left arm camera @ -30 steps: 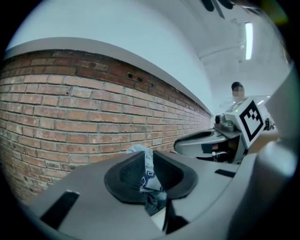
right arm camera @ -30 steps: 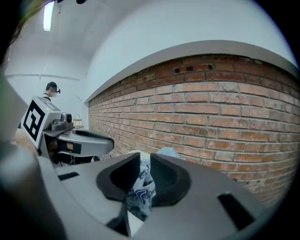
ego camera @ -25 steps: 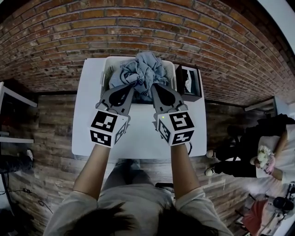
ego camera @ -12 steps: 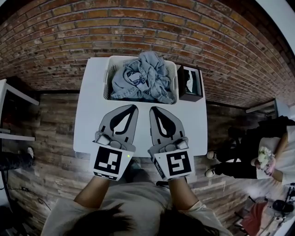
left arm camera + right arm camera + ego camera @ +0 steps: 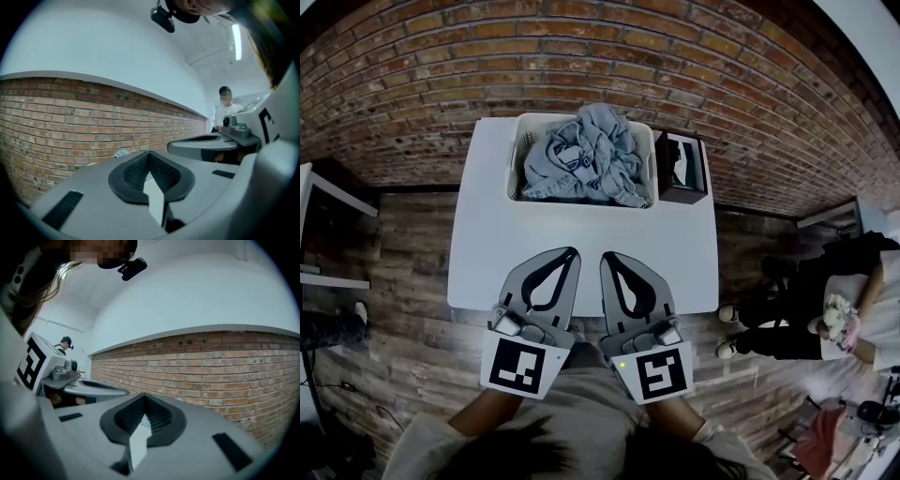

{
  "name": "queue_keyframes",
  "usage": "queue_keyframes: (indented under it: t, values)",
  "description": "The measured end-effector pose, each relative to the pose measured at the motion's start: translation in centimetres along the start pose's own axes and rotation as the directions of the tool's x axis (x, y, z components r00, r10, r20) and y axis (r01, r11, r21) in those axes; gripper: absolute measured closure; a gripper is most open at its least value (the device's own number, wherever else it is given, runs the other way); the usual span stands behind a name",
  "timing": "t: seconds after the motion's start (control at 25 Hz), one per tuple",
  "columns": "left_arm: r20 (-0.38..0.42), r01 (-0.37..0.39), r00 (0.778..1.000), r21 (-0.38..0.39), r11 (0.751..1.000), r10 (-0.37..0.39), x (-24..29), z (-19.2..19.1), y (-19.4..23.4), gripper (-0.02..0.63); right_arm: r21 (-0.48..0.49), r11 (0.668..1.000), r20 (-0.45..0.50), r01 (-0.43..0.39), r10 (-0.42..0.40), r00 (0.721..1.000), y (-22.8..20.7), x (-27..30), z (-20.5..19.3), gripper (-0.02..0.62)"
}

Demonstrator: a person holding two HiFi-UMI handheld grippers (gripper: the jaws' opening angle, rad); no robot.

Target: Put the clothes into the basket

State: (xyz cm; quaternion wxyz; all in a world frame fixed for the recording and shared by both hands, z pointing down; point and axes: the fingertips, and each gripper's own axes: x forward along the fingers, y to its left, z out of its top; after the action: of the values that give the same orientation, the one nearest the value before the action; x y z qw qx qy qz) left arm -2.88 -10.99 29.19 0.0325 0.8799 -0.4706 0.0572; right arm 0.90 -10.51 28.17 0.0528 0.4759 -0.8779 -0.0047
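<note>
A heap of grey-blue clothes (image 5: 586, 161) fills the white basket (image 5: 515, 159) at the far side of the white table (image 5: 581, 239). Both grippers are back at the table's near edge, well apart from the basket. My left gripper (image 5: 569, 253) is shut and holds nothing. Beside it, my right gripper (image 5: 607, 257) is shut and also empty. In the left gripper view the left gripper (image 5: 150, 154) has its jaws closed together, tilted up toward the brick wall. The right gripper (image 5: 145, 397) looks the same in the right gripper view.
A dark open box (image 5: 682, 167) stands just right of the basket. A brick wall (image 5: 609, 66) runs behind the table. Wooden floor (image 5: 403, 262) surrounds it. A person (image 5: 853, 319) sits at the far right.
Both grippers have drawn back from the clothes in the basket to the table's near edge. The clothes now lie in the basket on their own.
</note>
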Motion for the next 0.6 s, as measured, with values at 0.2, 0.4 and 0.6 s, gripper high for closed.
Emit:
queue_keyframes:
  t: [0.2, 0.4, 0.6]
  values:
    - [-0.010, 0.016, 1.000, 0.023, 1.000, -0.016, -0.7, -0.1, -1.4, 0.600, -0.009, 1.000, -0.010, -0.001, 0.001, 1.000, 0.5, -0.9, -0.6, 0.589]
    - [-0.017, 0.017, 1.000, 0.009, 1.000, -0.017, -0.8, -0.1, -1.7, 0.600, -0.008, 1.000, -0.032, -0.002, 0.002, 0.999, 0.6, -1.0, -1.1, 0.589]
    - [-0.017, 0.014, 1.000, 0.001, 1.000, -0.014, -0.7, -0.3, -1.5, 0.600, 0.006, 1.000, -0.019, -0.003, 0.003, 1.000, 0.3, -0.9, -0.8, 0.591]
